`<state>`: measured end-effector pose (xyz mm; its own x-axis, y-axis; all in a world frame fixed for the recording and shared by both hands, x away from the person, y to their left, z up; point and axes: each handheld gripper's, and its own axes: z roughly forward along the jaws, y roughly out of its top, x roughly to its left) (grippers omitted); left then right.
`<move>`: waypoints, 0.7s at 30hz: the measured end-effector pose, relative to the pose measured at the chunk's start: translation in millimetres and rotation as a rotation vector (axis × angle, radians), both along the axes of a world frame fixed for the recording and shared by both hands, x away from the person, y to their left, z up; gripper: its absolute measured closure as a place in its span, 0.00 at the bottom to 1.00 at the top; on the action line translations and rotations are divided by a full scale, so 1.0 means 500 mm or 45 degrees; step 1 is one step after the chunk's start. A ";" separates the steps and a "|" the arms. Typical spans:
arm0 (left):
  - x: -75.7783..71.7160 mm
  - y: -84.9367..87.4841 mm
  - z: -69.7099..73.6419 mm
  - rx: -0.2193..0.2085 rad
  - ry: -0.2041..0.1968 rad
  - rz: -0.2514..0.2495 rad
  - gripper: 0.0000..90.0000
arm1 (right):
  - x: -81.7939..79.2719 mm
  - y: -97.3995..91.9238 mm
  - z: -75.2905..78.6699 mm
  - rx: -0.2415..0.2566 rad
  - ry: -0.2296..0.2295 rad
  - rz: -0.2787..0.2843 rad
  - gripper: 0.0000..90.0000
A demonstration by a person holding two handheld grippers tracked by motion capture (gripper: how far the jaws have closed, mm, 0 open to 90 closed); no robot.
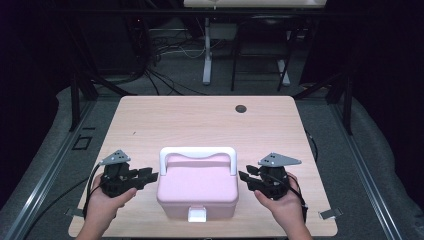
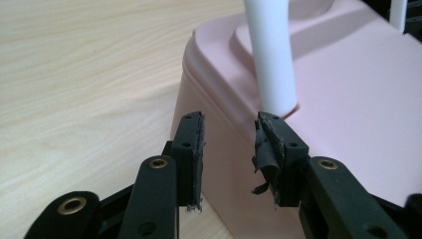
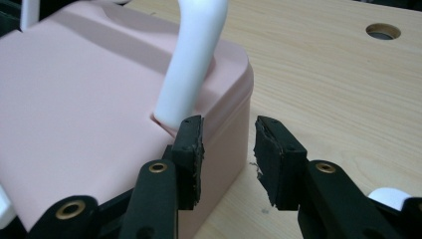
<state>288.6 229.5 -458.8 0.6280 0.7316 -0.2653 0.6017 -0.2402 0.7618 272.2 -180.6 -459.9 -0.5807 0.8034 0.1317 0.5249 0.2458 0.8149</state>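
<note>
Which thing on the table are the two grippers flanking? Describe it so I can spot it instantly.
On the light wooden table, look at the near edge, midway between the left gripper and right gripper. There sits the pink box, the only pink item, with a white carry handle and white front latch.

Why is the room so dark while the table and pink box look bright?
High view: light falls on the table, the surroundings stay near black. Left gripper view: pink box sharp and evenly lit, soft shadow beside it. Right gripper view: table hole slightly soft.
</note>
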 end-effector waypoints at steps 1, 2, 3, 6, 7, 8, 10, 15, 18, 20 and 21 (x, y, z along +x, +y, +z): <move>0.000 0.000 0.000 0.000 0.000 0.000 0.71 | 0.000 0.000 0.000 0.000 0.000 0.000 0.71; 0.004 -0.001 0.014 -0.006 -0.012 -0.004 0.71 | 0.002 0.000 0.011 0.017 -0.006 0.005 0.70; 0.004 -0.001 0.014 -0.006 -0.012 -0.004 0.70 | 0.003 0.000 0.015 0.021 -0.009 0.008 0.70; 0.012 -0.007 0.035 -0.006 -0.012 -0.021 0.69 | 0.005 0.002 0.029 0.044 -0.004 0.028 0.69; 0.014 -0.010 0.038 -0.007 -0.011 -0.024 0.68 | 0.006 0.003 0.032 0.051 -0.004 0.034 0.68; 0.015 -0.013 0.042 -0.007 -0.010 -0.028 0.68 | 0.007 0.005 0.036 0.062 -0.002 0.042 0.68; 0.018 -0.019 0.045 -0.007 -0.007 -0.033 0.68 | 0.008 0.010 0.043 0.080 0.003 0.062 0.67; 0.025 -0.037 0.043 -0.002 0.011 -0.065 0.68 | 0.020 0.025 0.046 0.071 0.020 0.101 0.65; 0.028 -0.045 0.038 -0.023 0.027 -0.087 0.68 | 0.027 0.032 0.043 0.065 0.042 0.114 0.65; 0.028 -0.047 0.037 -0.019 0.024 -0.090 0.69 | 0.029 0.035 0.041 0.060 0.046 0.117 0.65; 0.028 -0.047 0.037 -0.015 0.020 -0.089 0.69 | 0.030 0.037 0.040 0.053 0.049 0.118 0.65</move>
